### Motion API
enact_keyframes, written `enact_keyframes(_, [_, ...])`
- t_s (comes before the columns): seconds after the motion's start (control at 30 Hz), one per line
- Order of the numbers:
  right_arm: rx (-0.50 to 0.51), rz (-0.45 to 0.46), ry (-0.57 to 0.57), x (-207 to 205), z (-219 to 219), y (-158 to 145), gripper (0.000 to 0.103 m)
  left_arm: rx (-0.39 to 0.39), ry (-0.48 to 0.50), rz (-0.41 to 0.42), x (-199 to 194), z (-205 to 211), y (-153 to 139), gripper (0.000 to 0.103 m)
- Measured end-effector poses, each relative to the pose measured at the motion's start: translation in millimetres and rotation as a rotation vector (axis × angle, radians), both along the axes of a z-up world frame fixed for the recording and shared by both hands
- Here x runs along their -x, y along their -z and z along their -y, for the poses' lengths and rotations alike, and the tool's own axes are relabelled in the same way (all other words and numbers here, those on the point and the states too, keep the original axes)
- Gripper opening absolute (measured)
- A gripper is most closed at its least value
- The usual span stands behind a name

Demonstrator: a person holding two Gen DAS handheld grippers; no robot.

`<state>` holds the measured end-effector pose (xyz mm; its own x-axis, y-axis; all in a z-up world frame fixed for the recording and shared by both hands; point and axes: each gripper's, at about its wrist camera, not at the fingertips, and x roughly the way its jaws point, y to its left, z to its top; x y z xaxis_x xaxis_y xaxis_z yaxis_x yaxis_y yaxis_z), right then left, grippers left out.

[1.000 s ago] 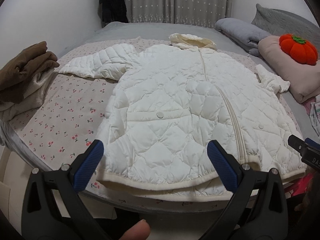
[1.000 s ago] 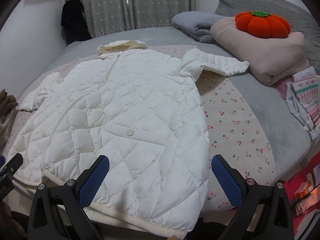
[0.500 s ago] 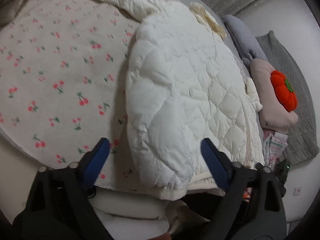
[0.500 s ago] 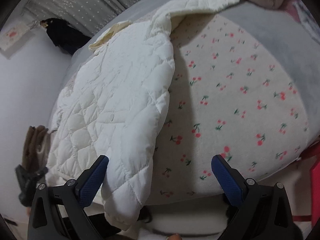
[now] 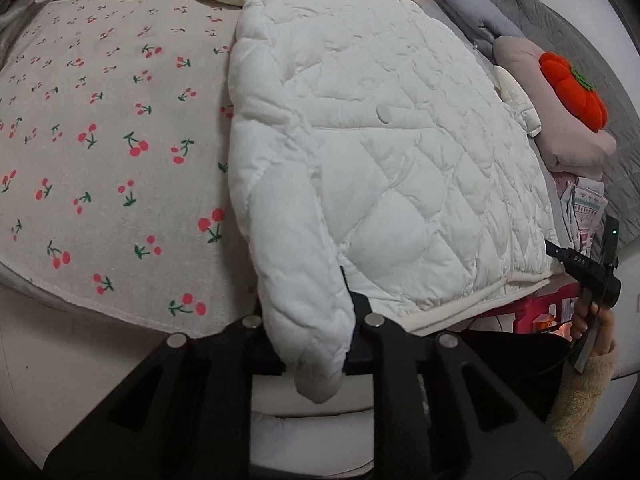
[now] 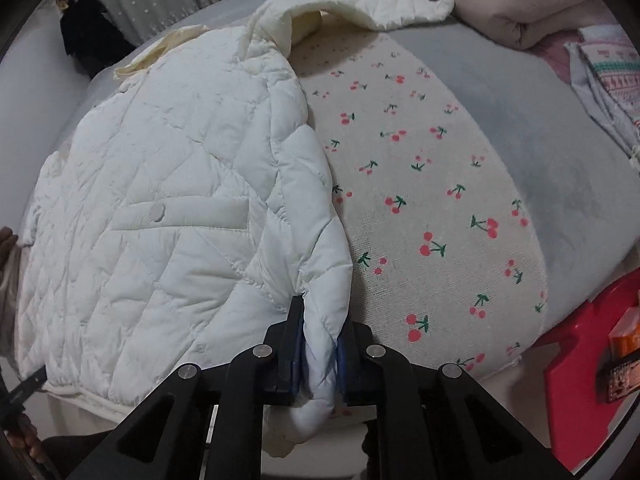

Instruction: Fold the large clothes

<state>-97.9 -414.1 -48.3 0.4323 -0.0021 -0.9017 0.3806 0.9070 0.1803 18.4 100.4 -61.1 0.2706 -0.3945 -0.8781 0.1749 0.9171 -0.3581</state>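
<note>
Both my grippers pinch the coat's bottom corners.

My left gripper (image 5: 310, 340) and right gripper (image 6: 318, 354) have just closed onto the white quilted coat (image 5: 380, 140), which lies spread across the cherry-print sheet (image 5: 100, 160).

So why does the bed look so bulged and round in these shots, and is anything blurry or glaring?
Left wrist view: the fisheye lens bows the cherry-print sheet and darkens the corners; the white quilted jacket is sharp, evenly lit, no glare. Right wrist view: same bulge and dark rim, with soft shadow beside the jacket's edge.
</note>
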Motion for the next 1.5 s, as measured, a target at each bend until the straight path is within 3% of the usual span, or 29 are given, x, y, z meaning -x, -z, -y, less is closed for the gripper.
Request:
enact_keyframes(0.07, [0.006, -0.004, -0.002, 5.2, -4.6, -4.2, 0.036, -0.029, -0.021, 0.020, 3.7, 2.6, -9.1, 0.042])
enact_keyframes(0.1, [-0.020, -0.007, 0.008, 8.7, -3.5, -5.6, 0.046, -0.065, -0.042, 0.054, 7.1, 3.5, -20.5, 0.057])
enact_keyframes(0.13, [-0.055, -0.004, 0.025, 11.9, 1.0, -8.5, 0.051, -0.088, -0.053, 0.097, 6.7, 2.5, -31.1, 0.066])
enact_keyframes(0.23, [-0.111, 0.038, 0.053, 15.9, 14.7, -27.7, 0.063, -0.111, -0.073, 0.201, -4.6, -4.3, -61.4, 0.082])
enact_keyframes(0.37, [-0.111, 0.107, 0.069, -0.7, 38.1, -46.9, 0.080, -0.158, -0.102, 0.271, -33.5, -6.0, -90.5, 0.084])
enact_keyframes(0.47, [-0.173, 0.148, 0.098, -18.1, 71.3, -55.5, 0.081, -0.206, -0.098, 0.302, -54.4, 7.0, -104.3, 0.084])
enact_keyframes(0.7, [-0.227, 0.237, 0.255, -69.8, 158.1, -59.4, 0.081, -0.237, 0.117, 0.290, -102.4, 114.8, -107.9, 0.084])
enact_keyframes(1.0, [-0.302, 0.275, 0.375, -170.7, 254.2, -20.4, 0.081, -0.247, 0.371, 0.298, -168.7, 260.4, -102.3, 0.084])
enact_keyframes(1.13, [-0.233, 0.255, 0.439, -225.5, 288.3, 6.2, 0.073, -0.195, 0.415, 0.301, -201.6, 305.6, -82.0, 0.084])
enact_keyframes(1.23, [-0.119, 0.308, 0.474, -255.5, 300.5, 12.4, 0.068, -0.136, 0.398, 0.272, -221.1, 328.4, -64.2, 0.084])
enact_keyframes(1.27, [-0.088, 0.318, 0.467, -262.4, 300.2, 11.6, 0.048, -0.107, 0.384, 0.263, -227.3, 336.1, -56.9, 0.084])
enact_keyframes(1.3, [-0.071, 0.307, 0.439, -271.4, 298.8, 12.2, 0.015, -0.084, 0.373, 0.256, -231.8, 342.6, -52.1, 0.084])
enact_keyframes(1.4, [0.063, 0.323, 0.407, -272.6, 279.7, -11.5, 0.006, -0.003, 0.337, 0.236, -239.1, 356.5, -39.1, 0.084])
enact_keyframes(1.5, [0.331, 0.435, 0.379, -234.8, 245.1, -63.6, 0.005, 0.109, 0.334, 0.257, -234.8, 366.9, -34.6, 0.084])
